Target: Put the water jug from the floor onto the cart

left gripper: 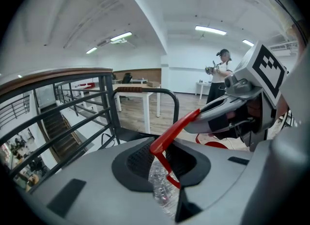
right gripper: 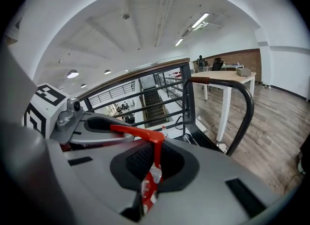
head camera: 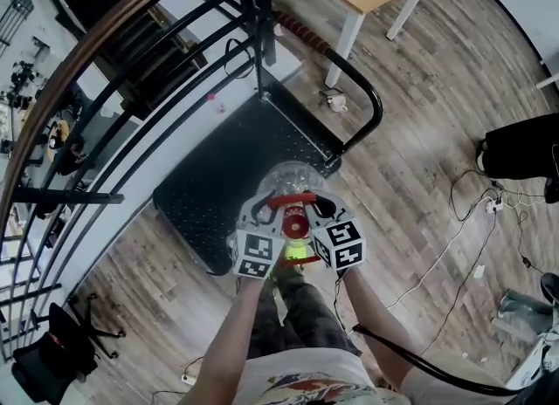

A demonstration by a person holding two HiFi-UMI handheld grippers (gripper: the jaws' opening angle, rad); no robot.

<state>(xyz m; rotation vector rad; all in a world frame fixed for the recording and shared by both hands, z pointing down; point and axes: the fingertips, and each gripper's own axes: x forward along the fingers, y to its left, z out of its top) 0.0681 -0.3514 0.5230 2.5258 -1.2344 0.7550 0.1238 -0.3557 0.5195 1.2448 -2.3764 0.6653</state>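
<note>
Arms reach out. The left gripper and right gripper each squeeze the red handle of the water jug, held over the black cart near its push bar.

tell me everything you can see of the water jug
The water jug is clear, rounded plastic with a crinkly, glinting wall, seen from above. A thin red handle arches over its top, beside what looks like a red cap. The left gripper and right gripper are both shut on that handle, one on each side. The jug is over the near edge of the black cart; whether it rests there can't be told.
</note>
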